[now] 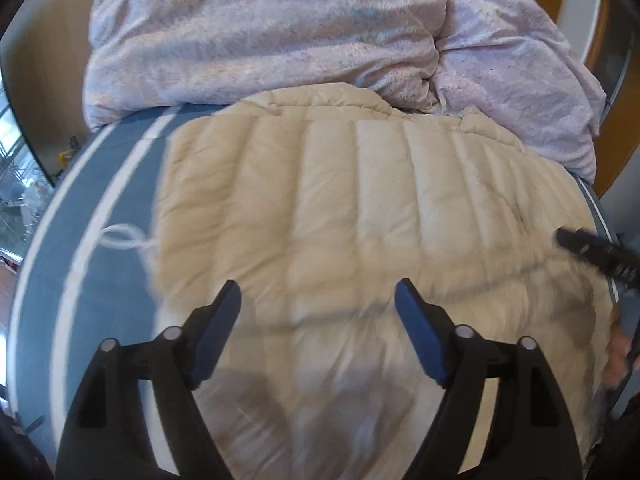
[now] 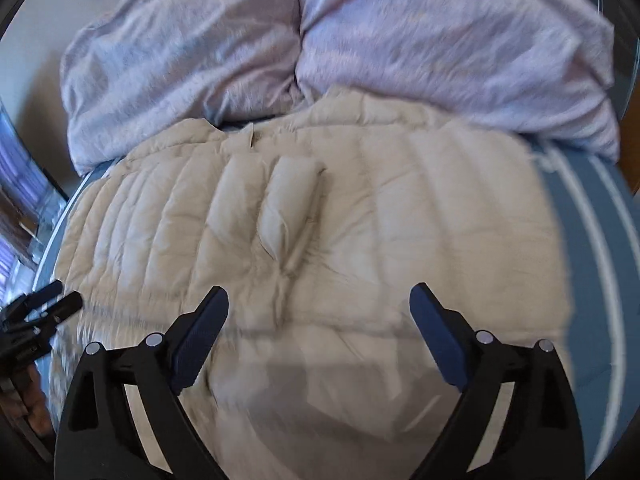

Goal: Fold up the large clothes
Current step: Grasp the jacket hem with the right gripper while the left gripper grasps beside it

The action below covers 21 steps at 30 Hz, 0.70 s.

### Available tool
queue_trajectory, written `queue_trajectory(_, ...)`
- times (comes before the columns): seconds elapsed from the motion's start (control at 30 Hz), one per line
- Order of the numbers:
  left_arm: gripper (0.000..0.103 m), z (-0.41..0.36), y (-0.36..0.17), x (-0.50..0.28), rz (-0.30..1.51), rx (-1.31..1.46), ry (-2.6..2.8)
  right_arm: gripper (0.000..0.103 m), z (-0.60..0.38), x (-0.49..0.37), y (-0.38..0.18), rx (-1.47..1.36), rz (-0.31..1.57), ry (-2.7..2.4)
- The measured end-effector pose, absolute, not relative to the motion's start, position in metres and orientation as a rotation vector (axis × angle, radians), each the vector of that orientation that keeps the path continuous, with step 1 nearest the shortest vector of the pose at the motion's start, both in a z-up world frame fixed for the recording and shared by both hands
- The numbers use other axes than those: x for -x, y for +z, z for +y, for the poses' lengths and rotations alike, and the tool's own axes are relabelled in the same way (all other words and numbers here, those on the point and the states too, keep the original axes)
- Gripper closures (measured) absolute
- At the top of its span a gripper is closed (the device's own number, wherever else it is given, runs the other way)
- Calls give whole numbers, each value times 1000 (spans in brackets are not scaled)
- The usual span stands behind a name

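Observation:
A beige quilted puffer jacket [image 1: 340, 208] lies spread flat on a blue bed sheet with white stripes [image 1: 100, 184]. It also shows in the right wrist view [image 2: 304, 232], with a raised fold near its middle. My left gripper [image 1: 318, 298] hovers open and empty above the jacket's near part. My right gripper [image 2: 320, 302] hovers open and empty above the jacket too. The right gripper's tip [image 1: 592, 248] shows at the right edge of the left wrist view. The left gripper [image 2: 44, 304] shows at the left edge of the right wrist view.
A crumpled pale lilac duvet [image 1: 280, 36] is piled at the far end of the bed, also in the right wrist view [image 2: 360, 40], touching the jacket's far edge. A white cord [image 1: 124, 238] lies on the sheet left of the jacket. A wooden door frame [image 1: 600, 40] stands at right.

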<state>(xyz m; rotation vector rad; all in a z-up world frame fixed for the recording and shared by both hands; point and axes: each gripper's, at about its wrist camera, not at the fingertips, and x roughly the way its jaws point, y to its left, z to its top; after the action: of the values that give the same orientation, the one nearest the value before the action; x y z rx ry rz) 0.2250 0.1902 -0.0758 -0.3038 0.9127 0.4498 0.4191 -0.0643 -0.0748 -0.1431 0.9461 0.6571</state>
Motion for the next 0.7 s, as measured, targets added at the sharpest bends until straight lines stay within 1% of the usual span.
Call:
queue_trajectory(0.07, 20, 191, -73, -195, 905, 303, 457, 9, -84, -409, -68, 148, 953, 657)
queue_trajectory(0.17, 19, 191, -73, -148, 902, 325, 462, 9, -124, -390, -68, 146, 983, 654)
queue_trajectory(0.3, 19, 192, -83, -89, 920, 380, 469, 9, -186, -368, -79, 151, 1017, 609)
queue_trajectory(0.43, 20, 189, -95, -53, 930, 446, 456, 9, -239, -354, -99, 141, 1084, 546)
queue_trajectory(0.5, 21, 185, -101, -40, 930, 470, 445, 9, -260, -347, -106, 115, 1112, 530)
queue_trajectory(0.57, 27, 180, -106, -28, 926, 493, 430, 9, -280, -340, -110, 86, 1124, 522)
queue_trajectory(0.63, 28, 174, -111, -19, 919, 509, 419, 10, -300, -331, -115, 44, 1129, 528)
queue_trajectory(0.7, 30, 169, -114, -12, 902, 508, 418, 13, -314, -323, -121, 7, 1134, 532)
